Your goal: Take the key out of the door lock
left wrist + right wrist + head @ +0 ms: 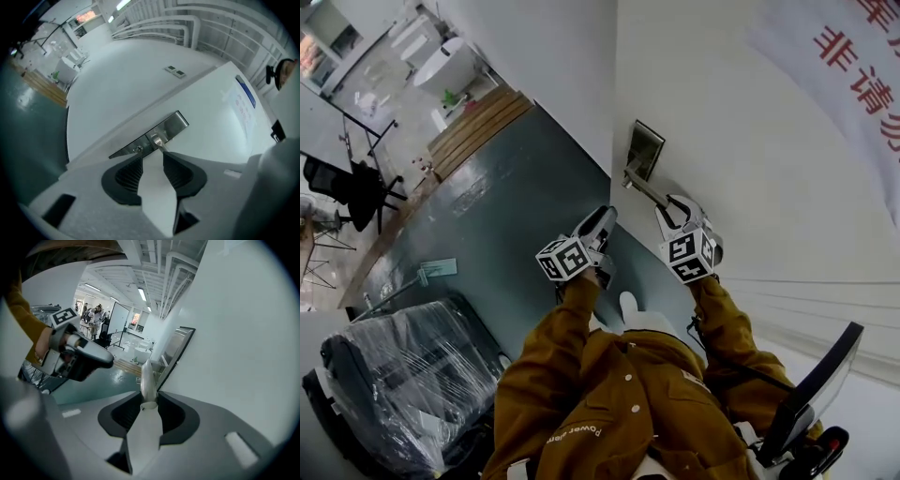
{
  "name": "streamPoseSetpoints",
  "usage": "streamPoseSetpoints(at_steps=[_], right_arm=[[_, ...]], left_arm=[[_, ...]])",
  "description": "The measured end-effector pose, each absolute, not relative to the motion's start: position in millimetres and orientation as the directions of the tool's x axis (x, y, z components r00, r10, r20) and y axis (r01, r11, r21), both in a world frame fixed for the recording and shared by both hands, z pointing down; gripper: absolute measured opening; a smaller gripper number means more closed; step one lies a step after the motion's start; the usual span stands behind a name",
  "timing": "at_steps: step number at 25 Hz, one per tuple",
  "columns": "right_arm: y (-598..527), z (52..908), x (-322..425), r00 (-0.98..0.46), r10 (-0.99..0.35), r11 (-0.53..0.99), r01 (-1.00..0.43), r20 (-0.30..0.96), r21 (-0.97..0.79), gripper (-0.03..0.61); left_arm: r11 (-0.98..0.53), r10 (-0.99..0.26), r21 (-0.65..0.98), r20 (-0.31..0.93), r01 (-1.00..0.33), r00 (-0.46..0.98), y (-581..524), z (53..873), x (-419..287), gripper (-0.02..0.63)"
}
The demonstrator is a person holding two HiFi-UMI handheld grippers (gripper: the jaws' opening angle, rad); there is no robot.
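Observation:
A steel lock plate [644, 150] sits on the white door [741, 169], and its lever handle [649, 190] reaches out toward me. In the left gripper view the plate [161, 133] shows a small round keyhole [138, 149] beside the handle's base [157, 139]; I cannot make out a key there. My left gripper [152, 158] hangs just short of the plate, open, with nothing between its jaws. My right gripper [150, 399] is shut on the free end of the handle [147, 378]. In the head view the left gripper [602, 223] is beside the right gripper [672, 212].
A green floor [506, 206] runs along the door's left. A plastic-wrapped chair [403, 375] stands at lower left and a wooden step [478, 122] farther back. A banner with red characters [853, 66] hangs at upper right. A dark panel [811, 394] is by my right side.

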State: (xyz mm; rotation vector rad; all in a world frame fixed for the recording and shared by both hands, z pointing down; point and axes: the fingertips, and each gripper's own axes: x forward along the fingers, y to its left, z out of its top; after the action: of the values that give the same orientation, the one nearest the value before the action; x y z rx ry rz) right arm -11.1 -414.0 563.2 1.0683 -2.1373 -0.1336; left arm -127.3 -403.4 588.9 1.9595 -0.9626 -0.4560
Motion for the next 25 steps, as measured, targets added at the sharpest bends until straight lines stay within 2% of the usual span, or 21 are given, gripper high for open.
streamPoseSetpoints(at_steps=[3, 6, 15, 16, 19, 25], right_arm=[[-416, 564, -13, -0.387, -0.731, 0.648, -0.652, 0.562, 0.394, 0.121], [-418, 565, -14, -0.382, -0.735, 0.644, -0.650, 0.559, 0.403, 0.121], [-417, 570, -15, -0.379, -0.728, 0.651, -0.644, 0.571, 0.403, 0.121], [-417, 571, -14, -0.378, -0.728, 0.651, -0.643, 0.572, 0.404, 0.121], [-416, 569, -12, -0.374, -0.728, 0.650, -0.642, 0.575, 0.406, 0.121], [-418, 566, -12, -0.350, -0.738, 0.633, -0.657, 0.578, 0.410, 0.124]], left_arm=[[-0.261, -0.773, 0.890, 0.039, -0.373, 0.633, -430, 603, -118, 0.127], [-0.220, -0.766, 0.910, 0.062, -0.351, 0.640, -450, 619, -105, 0.115], [-0.137, -0.793, 0.973, 0.004, -0.185, 0.609, -483, 641, -90, 0.109], [-0.136, -0.793, 0.974, 0.001, -0.180, 0.609, -486, 643, -88, 0.104], [-0.126, -0.792, 0.979, -0.002, -0.160, 0.611, -489, 643, -84, 0.025], [-0.112, -0.795, 0.989, -0.030, -0.098, 0.606, -489, 641, -85, 0.020]])
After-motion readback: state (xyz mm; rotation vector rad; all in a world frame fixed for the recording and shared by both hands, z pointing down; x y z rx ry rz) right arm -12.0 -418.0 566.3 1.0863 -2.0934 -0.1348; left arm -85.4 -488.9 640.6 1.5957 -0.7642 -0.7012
